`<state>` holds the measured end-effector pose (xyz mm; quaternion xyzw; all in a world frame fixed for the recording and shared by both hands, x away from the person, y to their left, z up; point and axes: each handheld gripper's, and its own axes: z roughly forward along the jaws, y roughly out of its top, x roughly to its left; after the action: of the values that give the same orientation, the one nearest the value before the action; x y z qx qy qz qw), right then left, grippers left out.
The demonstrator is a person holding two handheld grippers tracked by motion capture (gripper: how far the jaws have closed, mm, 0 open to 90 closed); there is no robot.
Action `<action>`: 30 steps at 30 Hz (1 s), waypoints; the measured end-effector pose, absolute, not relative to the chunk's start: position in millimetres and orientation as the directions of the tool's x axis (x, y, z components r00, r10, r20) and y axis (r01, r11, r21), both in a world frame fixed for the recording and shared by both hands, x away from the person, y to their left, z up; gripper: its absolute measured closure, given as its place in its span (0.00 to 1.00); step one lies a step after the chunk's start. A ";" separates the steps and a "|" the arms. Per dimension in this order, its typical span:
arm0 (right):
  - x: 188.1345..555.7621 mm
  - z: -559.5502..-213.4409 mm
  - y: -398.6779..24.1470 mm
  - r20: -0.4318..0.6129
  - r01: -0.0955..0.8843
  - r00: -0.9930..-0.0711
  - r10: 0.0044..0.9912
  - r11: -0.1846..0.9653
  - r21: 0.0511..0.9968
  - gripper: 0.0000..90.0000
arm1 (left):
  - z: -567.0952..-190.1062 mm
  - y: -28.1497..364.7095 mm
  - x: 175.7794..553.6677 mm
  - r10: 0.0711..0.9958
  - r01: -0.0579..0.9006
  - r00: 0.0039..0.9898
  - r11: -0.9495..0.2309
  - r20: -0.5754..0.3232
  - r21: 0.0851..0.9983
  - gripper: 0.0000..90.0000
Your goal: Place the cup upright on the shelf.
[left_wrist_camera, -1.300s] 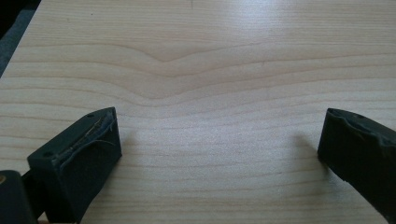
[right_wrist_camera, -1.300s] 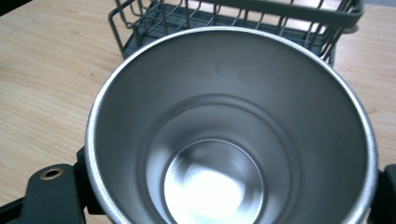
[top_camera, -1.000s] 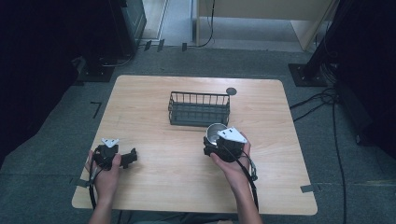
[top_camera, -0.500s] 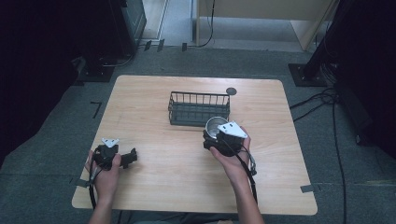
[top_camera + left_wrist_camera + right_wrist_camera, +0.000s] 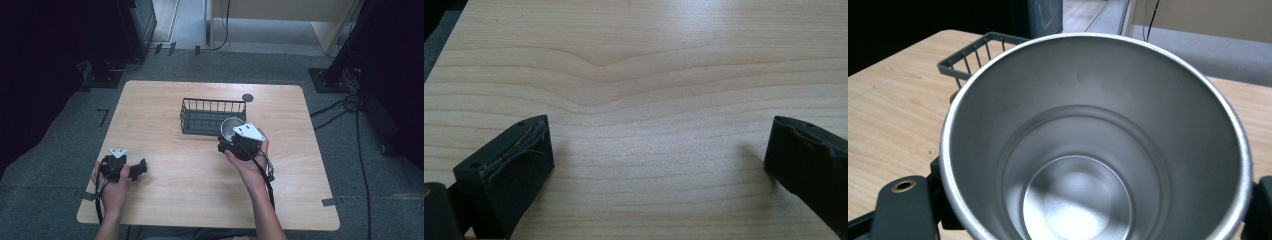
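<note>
Nearest of all, two forearms come in from the bottom edge of the high view, each hand holding one gripper, so two grippers in total. Low at the table's left front, the left gripper (image 5: 141, 168) lies just above the wood with its jaws spread wide; its own view shows bare grain of the table (image 5: 639, 65) between the two black fingers (image 5: 509, 165) and nothing caught there. Toward the middle right, the right gripper (image 5: 226, 141) is clenched around one metal cup (image 5: 231, 127), held above the table. From the right gripper view the cup (image 5: 1083, 165) is upright with its mouth open to the camera, inside bare and shiny, a jaw pressed against each side of its wall.

Beyond it stands one dark wire basket (image 5: 212, 116), near the table's middle and toward the far edge; the cup's rim overlaps the basket's right front corner as seen from above, and the right gripper view shows a corner of the basket (image 5: 975, 47) behind the cup. Farthest on the table sits one small dark round disc (image 5: 247, 97), just past the basket's right end.

Against the frame a second earlier, the right gripper and cup have moved a little up and toward the basket; the left gripper has not shifted.
</note>
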<state>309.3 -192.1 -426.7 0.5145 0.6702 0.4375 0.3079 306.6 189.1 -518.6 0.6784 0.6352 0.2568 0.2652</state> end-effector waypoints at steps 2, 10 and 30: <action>313.0 -422.8 -192.1 0.033 0.413 -0.276 0.960 0.087 0.906 0.20 | -518.6 189.0 306.6 0.998 0.726 0.061 -0.052 0.011 0.686 0.00; 322.1 -417.4 -191.9 0.028 0.401 -0.267 0.963 0.085 0.912 0.20 | -518.6 189.0 306.6 0.998 0.726 0.061 -0.052 0.011 0.686 0.00; 354.6 -405.2 -193.0 0.018 0.383 -0.231 0.973 0.074 0.921 0.20 | -518.7 188.8 306.7 0.998 0.725 0.059 -0.050 0.009 0.687 0.00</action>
<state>354.6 -193.0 -405.2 0.5208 0.6510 0.4379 0.3365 306.7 188.8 -518.7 0.6773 0.6359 0.2570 0.2662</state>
